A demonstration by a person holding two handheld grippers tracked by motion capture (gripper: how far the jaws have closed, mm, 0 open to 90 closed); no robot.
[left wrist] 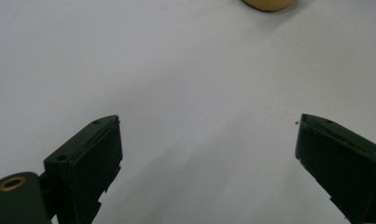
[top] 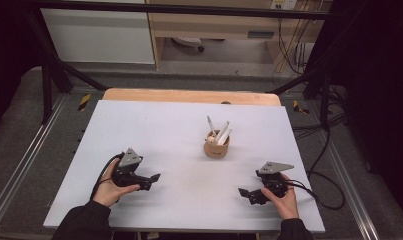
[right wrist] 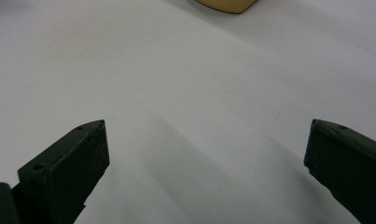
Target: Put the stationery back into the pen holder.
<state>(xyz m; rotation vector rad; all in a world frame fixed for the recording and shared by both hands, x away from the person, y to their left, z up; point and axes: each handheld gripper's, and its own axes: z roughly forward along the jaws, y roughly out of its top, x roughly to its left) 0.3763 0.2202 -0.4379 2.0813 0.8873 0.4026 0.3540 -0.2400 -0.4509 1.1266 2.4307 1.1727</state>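
Note:
A tan cup (top: 216, 147) stands near the middle of the white table top (top: 154, 130), with several white utensils (top: 218, 132) sticking up out of it. My left gripper (top: 155, 178) rests low at the front left, held by a hand, its jaws wide apart with bare table between them. In the left gripper view the gripper (left wrist: 209, 158) is open and the cup's base (left wrist: 268, 4) shows at the top edge. At the front right my right gripper (top: 243, 192) is open too; in the right gripper view the gripper (right wrist: 206, 163) has nothing between its jaws, and the cup (right wrist: 227, 4) sits far ahead.
A bare wooden strip (top: 189, 96) runs along the table's far edge. Black cables (top: 324, 185) trail off the right side onto the floor. Black frame legs (top: 49, 80) stand at the back corners.

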